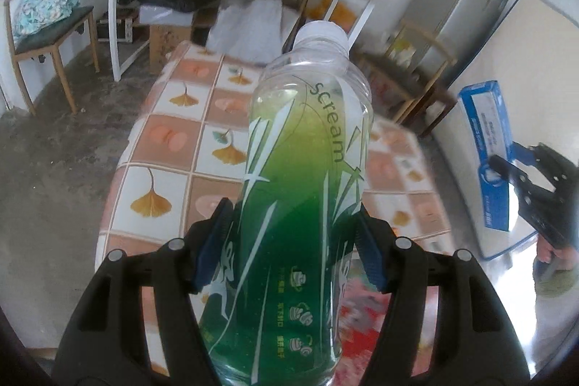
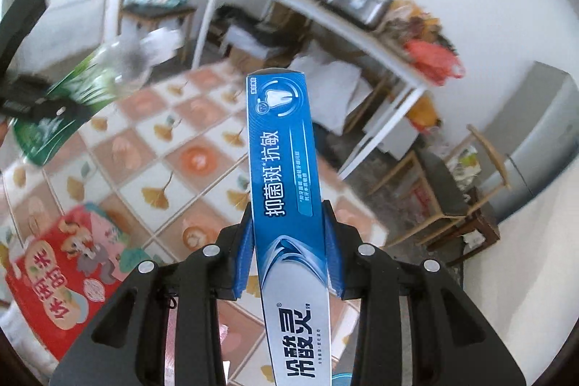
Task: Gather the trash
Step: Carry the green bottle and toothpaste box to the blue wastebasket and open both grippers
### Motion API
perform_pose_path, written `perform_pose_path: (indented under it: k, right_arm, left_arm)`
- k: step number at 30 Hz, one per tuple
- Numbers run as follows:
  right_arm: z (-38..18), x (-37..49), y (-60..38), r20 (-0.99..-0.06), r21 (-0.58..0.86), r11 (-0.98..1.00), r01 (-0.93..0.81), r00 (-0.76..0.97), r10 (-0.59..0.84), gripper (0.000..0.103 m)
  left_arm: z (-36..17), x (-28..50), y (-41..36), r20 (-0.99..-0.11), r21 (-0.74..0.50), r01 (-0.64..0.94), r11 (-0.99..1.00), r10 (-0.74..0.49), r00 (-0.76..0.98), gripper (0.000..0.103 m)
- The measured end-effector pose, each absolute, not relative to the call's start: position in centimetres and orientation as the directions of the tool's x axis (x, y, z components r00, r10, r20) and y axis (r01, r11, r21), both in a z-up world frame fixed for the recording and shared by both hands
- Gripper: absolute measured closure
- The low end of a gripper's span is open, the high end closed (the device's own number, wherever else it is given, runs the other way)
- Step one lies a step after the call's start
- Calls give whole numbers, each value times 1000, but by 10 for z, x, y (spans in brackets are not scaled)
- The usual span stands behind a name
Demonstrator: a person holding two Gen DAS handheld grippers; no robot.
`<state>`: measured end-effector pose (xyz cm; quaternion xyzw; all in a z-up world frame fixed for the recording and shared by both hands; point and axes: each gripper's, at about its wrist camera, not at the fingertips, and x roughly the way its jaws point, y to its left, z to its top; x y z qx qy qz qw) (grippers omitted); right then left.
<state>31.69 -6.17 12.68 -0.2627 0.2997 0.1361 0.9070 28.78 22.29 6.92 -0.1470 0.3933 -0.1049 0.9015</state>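
Item 1, left: bottle [image 1: 307,190], clear plastic, white cap, green-to-yellow sleeve. The left hand-held gripper [image 1: 296,241] is clamped on its lower body, blue pads pressing both sides, and holds it neck-forward above the table [image 1: 159,140]. Legible writing: "Scream" along the sleeve; small green Chinese print and three pictograms lower down, too fine to read.

Item 2, centre: red packet [image 2: 61,281] lying flat on the table's near left part, cartoon animals and large yellow-white Chinese characters on it. Not held. Judged to be trash not yet collected.

Item 3, right: box [image 2: 289,190], long, blue and silver, a toothpaste carton. The right hand-held gripper [image 2: 289,248] is closed on its narrow sides about mid-length and holds it end-forward over the table. Legible writing: "抑菌斑 抗敏" beside a tooth emblem; the large characters at the near end appear to read "冷酸灵".

Risks, as judgement:
- The bottle is round and slick, and looks empty and light; a fast swing or roll of the wrist could let it twist or slide out of the pads.
- The carton is thin card; too hard a squeeze could crush it, too light a one could let it pivot.
- Both loads carried close together could knock each other.
- No bin is visible in either view, so the drop point cannot be told.
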Motion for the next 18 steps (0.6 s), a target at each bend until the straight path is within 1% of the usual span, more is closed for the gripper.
perform_pose_path:
  k: [4,6,7,9,15,18]
  right_arm:
    - [165,282,-81,-546,-358,871,-337,832,97,69]
    - [184,260,-92,-508,-339,890,-305,856,100,69]
    - [190,250,-96,-492,-333,897,-290,865,96,69]
    - [203,227,-107,-465,-317,912,-262,881,91,69]
    - [219,160,-134,-425,-280,938,-207,902,72,69]
    - [217,126,-149,-414,-257,950,-179,908,59,69]
  left_arm:
    - [101,243,216,-583,-433,137,891,-392,712,42]
    - [111,224,211,-548,-454,155,877,-412,728,42]
    - [118,209,207,-513,-477,179,860,-438,738,42]
    - [125,189,201,-471,-505,209,838,-470,746,42]
    - [140,120,172,-341,-565,307,766,-556,758,42]
    - [142,96,154,-319,-573,346,743,-591,741,42]
